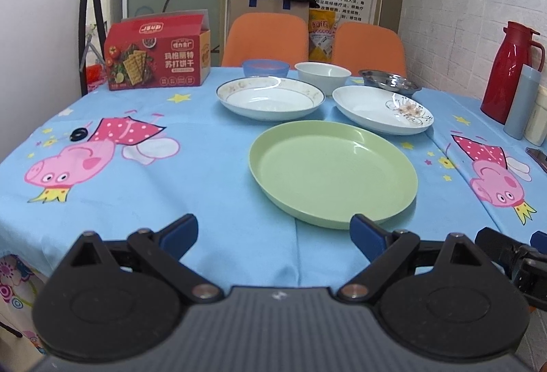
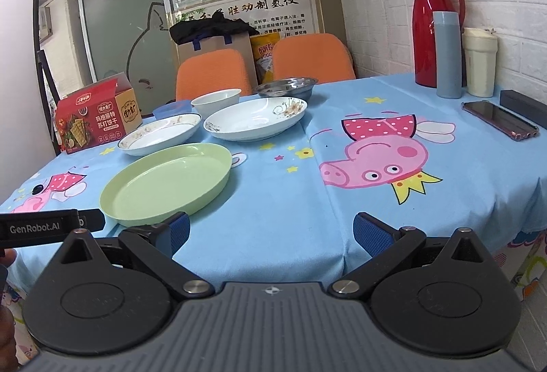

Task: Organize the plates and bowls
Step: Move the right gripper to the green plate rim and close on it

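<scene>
White brick and posters back a counter (image 1: 212,173) spread with a blue cartoon cloth, and on it the dishes lie loose and unstacked. Nearest is the green plate (image 1: 333,173); behind it sit a gold-rimmed plate (image 1: 270,97) and a flower-patterned plate (image 1: 383,108) side by side, and further back a blue bowl (image 1: 265,67), a white bowl (image 1: 323,74) and a steel dish (image 1: 389,82), which may be touching the flowered plate, though the angle is too flat to tell. Both the left gripper (image 1: 275,231) and the right gripper (image 2: 270,231) hang at the near edge with jaws spread wide and nothing between them. Stacking probably starts best with the green plate as the base: approach low, slip one jaw under the rim, and close gently so the plate does not skid on the cloth. That plate lies just ahead and right of the left jaws, and ahead-left of the right jaws.
</scene>
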`<state>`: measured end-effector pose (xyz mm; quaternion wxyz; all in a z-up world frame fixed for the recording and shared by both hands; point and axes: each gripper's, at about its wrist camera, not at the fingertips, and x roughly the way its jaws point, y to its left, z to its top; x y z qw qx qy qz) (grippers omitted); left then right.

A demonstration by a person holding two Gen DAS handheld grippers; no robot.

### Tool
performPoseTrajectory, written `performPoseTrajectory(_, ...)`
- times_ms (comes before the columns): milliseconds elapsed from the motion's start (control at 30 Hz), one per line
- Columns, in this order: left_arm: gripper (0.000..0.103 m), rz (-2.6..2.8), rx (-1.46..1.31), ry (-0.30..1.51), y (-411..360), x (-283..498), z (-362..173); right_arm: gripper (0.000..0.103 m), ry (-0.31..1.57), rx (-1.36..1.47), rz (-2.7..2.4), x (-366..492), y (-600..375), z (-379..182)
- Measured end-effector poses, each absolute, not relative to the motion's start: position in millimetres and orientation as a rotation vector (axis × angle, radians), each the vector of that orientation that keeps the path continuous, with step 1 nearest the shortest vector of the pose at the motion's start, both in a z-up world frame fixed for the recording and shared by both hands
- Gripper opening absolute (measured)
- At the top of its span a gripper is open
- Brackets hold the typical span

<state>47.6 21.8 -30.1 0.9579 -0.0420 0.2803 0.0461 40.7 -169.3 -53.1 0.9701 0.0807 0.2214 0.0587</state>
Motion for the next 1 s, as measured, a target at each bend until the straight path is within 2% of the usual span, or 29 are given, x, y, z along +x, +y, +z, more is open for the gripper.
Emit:
performPoseTrajectory(533,0.091,0.123,-0.074,0.622,45,102,-12,0.103,0.519,0.075,0.176,99,-147,-33)
performPoseTrajectory(1000,0.091,0.047,-0.107,0.744,72,172,-36,0.103,0.665,-0.019,0.252,175,-119,-60)
